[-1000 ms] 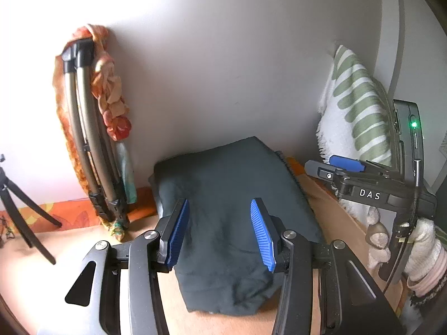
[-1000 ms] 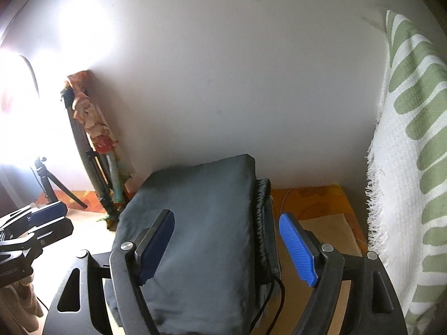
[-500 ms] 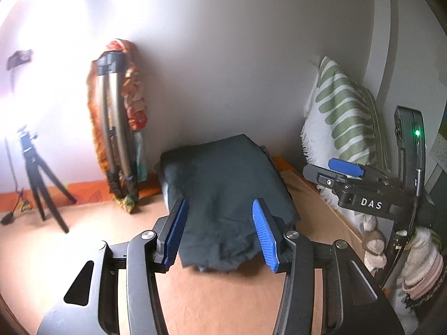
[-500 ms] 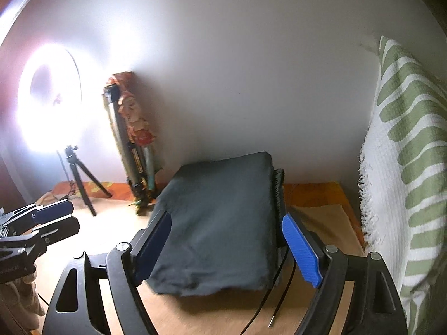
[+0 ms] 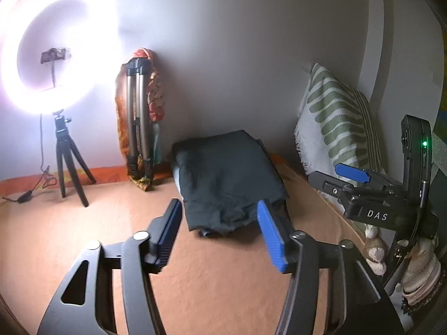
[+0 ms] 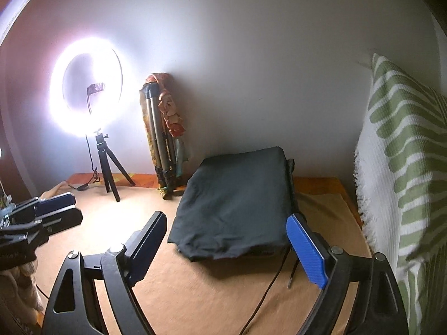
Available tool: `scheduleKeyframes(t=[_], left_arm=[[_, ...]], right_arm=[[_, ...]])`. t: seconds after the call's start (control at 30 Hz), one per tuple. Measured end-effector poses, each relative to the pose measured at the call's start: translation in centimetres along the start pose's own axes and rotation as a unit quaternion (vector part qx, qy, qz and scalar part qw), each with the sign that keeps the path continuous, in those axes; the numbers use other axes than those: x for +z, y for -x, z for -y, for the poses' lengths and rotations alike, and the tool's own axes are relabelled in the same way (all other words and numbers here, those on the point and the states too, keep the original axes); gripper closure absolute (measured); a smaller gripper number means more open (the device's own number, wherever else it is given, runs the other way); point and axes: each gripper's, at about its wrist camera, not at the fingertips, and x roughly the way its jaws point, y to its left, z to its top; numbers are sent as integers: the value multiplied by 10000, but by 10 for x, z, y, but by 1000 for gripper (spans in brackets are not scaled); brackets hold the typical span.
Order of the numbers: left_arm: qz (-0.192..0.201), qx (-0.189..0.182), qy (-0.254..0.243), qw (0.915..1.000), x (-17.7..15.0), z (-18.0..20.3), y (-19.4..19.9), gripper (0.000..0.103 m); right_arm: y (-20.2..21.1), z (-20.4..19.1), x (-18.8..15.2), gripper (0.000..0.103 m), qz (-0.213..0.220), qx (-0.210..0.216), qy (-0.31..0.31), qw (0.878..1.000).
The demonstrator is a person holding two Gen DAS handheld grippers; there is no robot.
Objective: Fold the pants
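Both grippers point slightly downward over the tan surface [image 6: 223,293], short of the folded dark pants [image 6: 237,201] lying by the wall. The left gripper [image 5: 219,236] and right gripper [image 6: 226,245] are opening, jaws apart and empty, touching nothing.

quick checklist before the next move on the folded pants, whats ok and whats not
1. Pants folded into a compact rectangle on the tan surface: ok.
2. Near edge of the fold tidy: not ok, it looks ragged with a layer peeking out.
3. Drawstrings tucked in: not ok, the cords trail out at the front right corner.
4. Left tongs free of cloth: ok, opening, nothing between them.
5. Right tongs free of cloth: ok, opening, nothing between them.
6. Fold square underneath: cannot tell.
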Motion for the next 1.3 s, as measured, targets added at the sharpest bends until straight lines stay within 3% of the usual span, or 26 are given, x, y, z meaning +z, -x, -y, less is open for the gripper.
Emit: scheduleKeyframes(t=[0.4,0.67,1.3], left_arm=[[36,254,53,9997,-27,-3,22,32],[1,407,52,9992,-39,-6,27,32],[-122,350,-26,9993,-48,-3,28,31]], right_arm=[[20,-4,-32,5,-46,-308,-437,9986],[27,-18,-44,3,29,-553,-320,9980],[21,-21,-61,0,84,-668,-302,9973]])
